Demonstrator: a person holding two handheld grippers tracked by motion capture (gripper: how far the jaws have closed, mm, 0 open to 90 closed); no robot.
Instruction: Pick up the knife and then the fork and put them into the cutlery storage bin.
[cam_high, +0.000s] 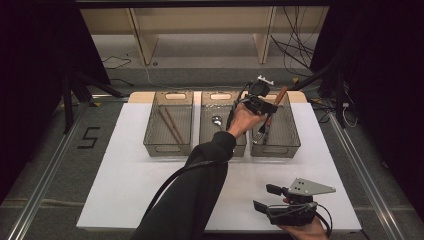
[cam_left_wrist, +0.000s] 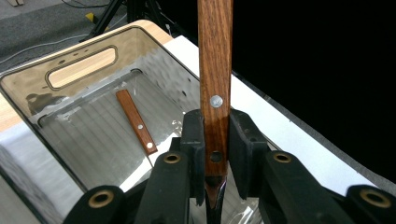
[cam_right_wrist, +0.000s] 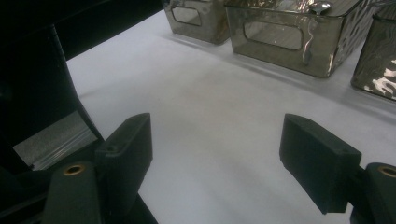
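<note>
Two grippers were at work. Nearest, the right gripper (cam_high: 266, 196) rested at the table's near edge with jaws spread and nothing between them. Farther off, the left gripper (cam_left_wrist: 216, 144) clamped a wooden-handled utensil (cam_left_wrist: 215, 70) near its metal end, long axis steeply tilted, directly above the right-hand bin (cam_high: 295, 135), where a similar utensil (cam_left_wrist: 136, 121) lay.

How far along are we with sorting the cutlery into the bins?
Done: wooden sticks lie in the left bin, a spoon in the middle bin, one wooden-handled piece in the right bin. In hand: the left hand-held gripper clamps a wooden-handled utensil above that bin. Left: releasing it. The right hand-held gripper is open, idle.
</note>
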